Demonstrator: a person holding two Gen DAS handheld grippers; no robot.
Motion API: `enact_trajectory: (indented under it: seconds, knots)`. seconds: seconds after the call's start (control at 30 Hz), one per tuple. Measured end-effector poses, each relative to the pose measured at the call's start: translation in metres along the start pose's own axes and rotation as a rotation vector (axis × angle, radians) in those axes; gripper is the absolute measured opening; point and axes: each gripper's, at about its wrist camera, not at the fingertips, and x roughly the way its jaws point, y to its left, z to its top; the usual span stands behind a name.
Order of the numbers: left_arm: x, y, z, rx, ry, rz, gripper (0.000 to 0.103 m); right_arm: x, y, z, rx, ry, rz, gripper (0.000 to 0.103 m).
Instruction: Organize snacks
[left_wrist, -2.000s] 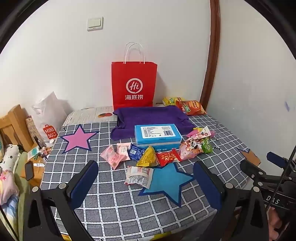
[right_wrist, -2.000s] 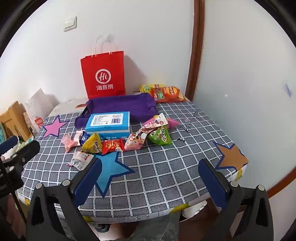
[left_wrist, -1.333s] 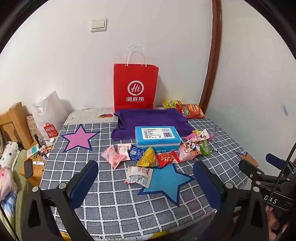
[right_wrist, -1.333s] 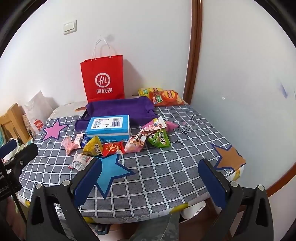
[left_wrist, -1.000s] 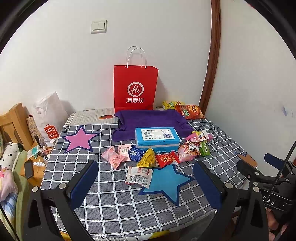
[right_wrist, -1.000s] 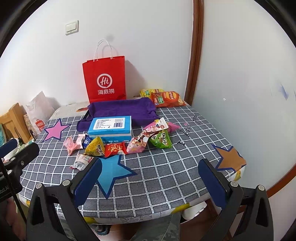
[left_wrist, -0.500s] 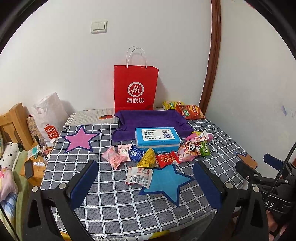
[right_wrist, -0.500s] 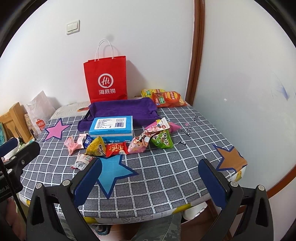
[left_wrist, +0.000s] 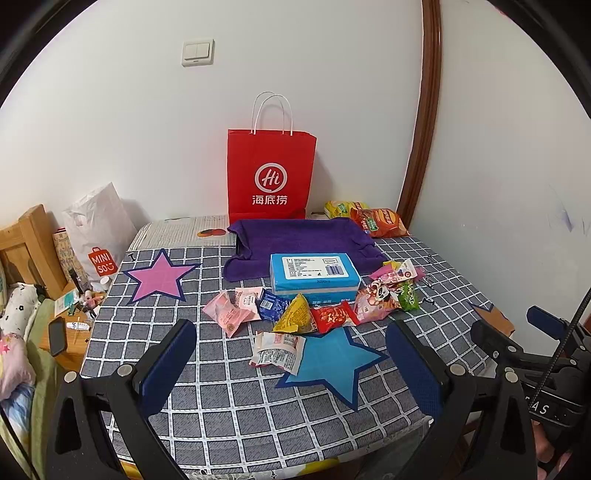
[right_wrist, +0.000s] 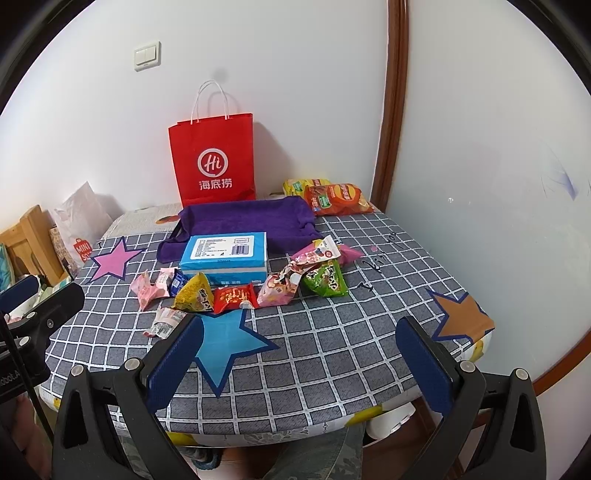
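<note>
Several small snack packets lie in a row on the checked tablecloth (left_wrist: 221, 398): pink packets (left_wrist: 231, 314), a yellow one (left_wrist: 295, 315), a red one (left_wrist: 332, 315), a green one (right_wrist: 327, 278) and a white one (left_wrist: 279, 349). A blue box (left_wrist: 314, 275) sits behind them on a purple cloth tray (left_wrist: 299, 236). My left gripper (left_wrist: 291, 363) is open and empty over the table's front edge. My right gripper (right_wrist: 301, 356) is open and empty, also at the front edge, well short of the snacks.
A red paper bag (left_wrist: 271, 177) stands against the back wall. Two larger chip bags (right_wrist: 336, 197) lie at the back right. Paper stars are stuck on the cloth: pink (left_wrist: 159, 278), blue (left_wrist: 332, 363), orange (right_wrist: 461, 314). A bedside clutter and white bag (left_wrist: 99, 229) are at left.
Both grippers have drifted slightly back and up from the table, so the view has widened a little. Nothing on the table moved.
</note>
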Motion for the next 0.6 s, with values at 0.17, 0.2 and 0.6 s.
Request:
enact_trajectory:
  seconds: [0.17, 0.2, 0.6]
  knots:
    - [-0.0003, -0.0001, -0.0003, 0.0, 0.001, 0.001, 0.103, -0.002, 0.0001, -0.0008, 0.0, -0.004, 0.002, 0.102]
    - [-0.0003, -0.0005, -0.0009, 0.0, 0.0, 0.001, 0.103, -0.0021, 0.0, -0.0008, 0.001, -0.005, 0.003, 0.102]
    - [-0.0001, -0.0005, -0.0006, -0.001, 0.0, 0.0, 0.103, -0.0027, -0.0006, 0.0008, 0.002, -0.007, 0.004, 0.102]
